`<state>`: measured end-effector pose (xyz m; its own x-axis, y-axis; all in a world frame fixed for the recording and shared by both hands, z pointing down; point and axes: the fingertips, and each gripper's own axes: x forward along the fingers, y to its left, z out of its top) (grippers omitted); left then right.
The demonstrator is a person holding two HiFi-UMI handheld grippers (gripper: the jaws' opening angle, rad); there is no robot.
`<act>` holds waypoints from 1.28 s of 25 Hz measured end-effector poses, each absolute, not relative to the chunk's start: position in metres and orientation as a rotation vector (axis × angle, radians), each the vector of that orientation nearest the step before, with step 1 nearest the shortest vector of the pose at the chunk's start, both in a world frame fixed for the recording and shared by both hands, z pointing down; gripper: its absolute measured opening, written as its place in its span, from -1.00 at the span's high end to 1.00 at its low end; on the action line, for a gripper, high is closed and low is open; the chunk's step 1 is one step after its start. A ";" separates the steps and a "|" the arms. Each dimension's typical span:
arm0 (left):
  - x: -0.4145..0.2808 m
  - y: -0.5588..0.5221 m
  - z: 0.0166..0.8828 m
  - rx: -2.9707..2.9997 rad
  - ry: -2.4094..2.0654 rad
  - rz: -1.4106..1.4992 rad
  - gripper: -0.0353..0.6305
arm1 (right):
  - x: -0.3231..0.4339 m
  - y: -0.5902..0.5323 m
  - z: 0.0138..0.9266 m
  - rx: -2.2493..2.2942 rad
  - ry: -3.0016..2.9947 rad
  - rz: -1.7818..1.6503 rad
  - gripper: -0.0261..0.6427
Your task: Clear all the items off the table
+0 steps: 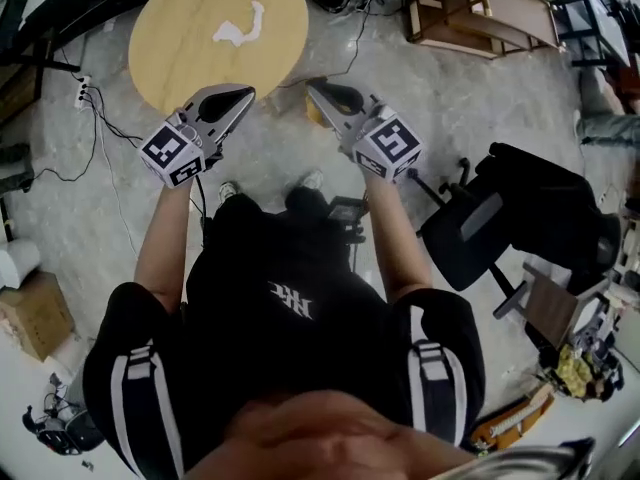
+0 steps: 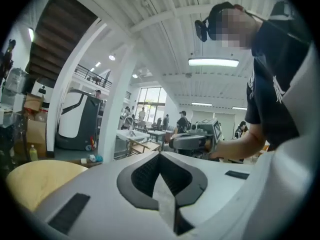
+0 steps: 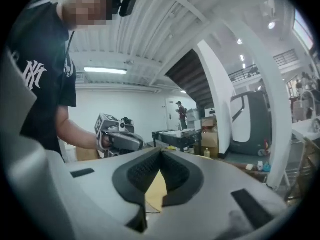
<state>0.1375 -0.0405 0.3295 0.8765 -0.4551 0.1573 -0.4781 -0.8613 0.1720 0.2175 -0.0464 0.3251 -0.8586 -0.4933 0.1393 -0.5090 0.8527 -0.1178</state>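
A round wooden table [image 1: 180, 48] stands on the concrete floor far below, with one white crumpled item [image 1: 240, 26] lying on it. My left gripper [image 1: 246, 92] is held high over the table's near edge, shut, with nothing between its jaws. My right gripper [image 1: 311, 86] is level with it just to the right, also shut and empty. The two point roughly toward each other. In the left gripper view the shut left gripper [image 2: 160, 154] faces the right gripper [image 2: 196, 141]. In the right gripper view the shut right gripper [image 3: 160, 152] faces the left gripper [image 3: 120, 140].
A black office chair [image 1: 520, 218] stands to the right. A wooden frame [image 1: 480, 13] lies at the back right. A power strip with cables [image 1: 85, 93] runs along the left, and a cardboard box [image 1: 35, 313] sits at the lower left.
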 end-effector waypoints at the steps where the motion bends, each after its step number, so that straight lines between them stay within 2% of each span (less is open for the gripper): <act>1: 0.123 -0.036 0.316 2.837 -0.710 0.116 0.86 | 0.200 -0.040 0.318 0.759 -2.935 0.219 0.91; 7: 0.013 -0.012 0.263 2.862 -0.673 -0.046 0.86 | 0.079 -0.013 0.271 0.572 -2.993 0.114 0.91; 17: -0.152 0.031 0.257 2.832 -0.640 -0.138 0.86 | -0.067 0.016 0.248 0.632 -2.991 0.122 0.91; 23: -0.173 0.043 0.254 2.794 -0.562 -0.174 0.86 | -0.097 0.037 0.245 0.655 -2.969 0.150 0.91; 32: -0.145 0.053 0.252 2.841 -0.542 -0.118 0.86 | -0.106 0.059 0.252 0.530 -2.980 0.200 0.91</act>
